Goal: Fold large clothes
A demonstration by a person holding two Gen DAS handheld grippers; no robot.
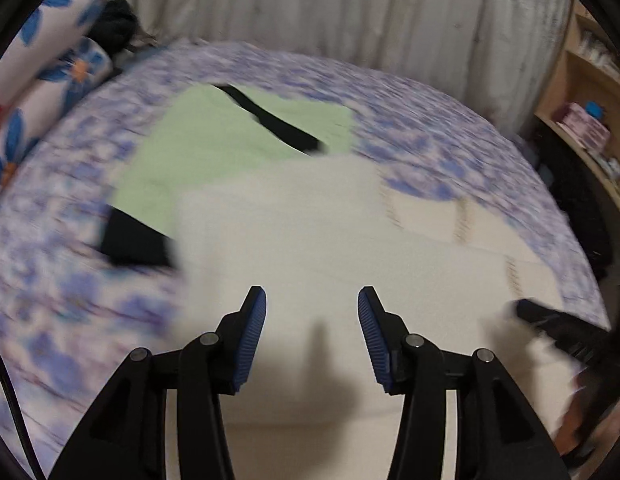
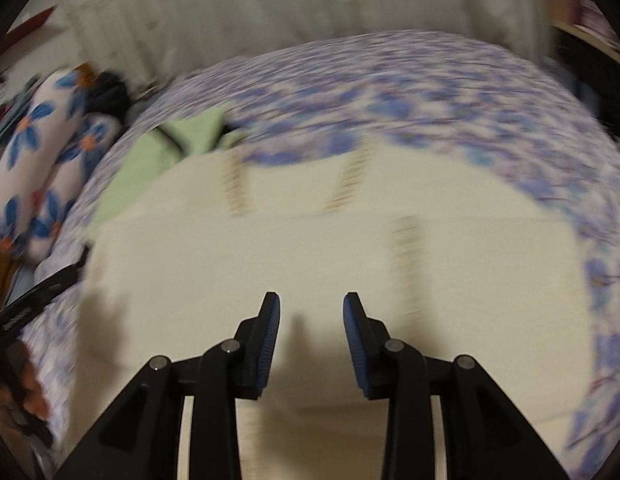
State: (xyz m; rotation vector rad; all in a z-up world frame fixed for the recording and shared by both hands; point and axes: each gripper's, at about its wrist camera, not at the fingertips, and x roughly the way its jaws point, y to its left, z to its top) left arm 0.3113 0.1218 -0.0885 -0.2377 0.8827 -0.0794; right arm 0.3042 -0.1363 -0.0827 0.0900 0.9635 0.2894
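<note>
A large cream garment (image 1: 310, 232) lies spread flat on the bed, with brownish stitched stripes near its far edge (image 2: 350, 176). My left gripper (image 1: 312, 292) hovers over its near part, jaws apart, nothing between the blue pads. My right gripper (image 2: 311, 296) hangs over the same cream cloth (image 2: 270, 260), also open and holding nothing. Each gripper shows as a blurred black shape at the edge of the other's view: the right one (image 1: 550, 320) and the left one (image 2: 42, 296). Both pictures are motion-blurred.
A light green garment with black trim (image 1: 214, 140) lies beyond the cream one, partly under it. The bed has a blue-purple floral sheet (image 1: 50, 280). Floral pillows (image 1: 58, 60) sit at the far left, a curtain (image 1: 310, 8) behind, a wooden shelf (image 1: 590, 100) at right.
</note>
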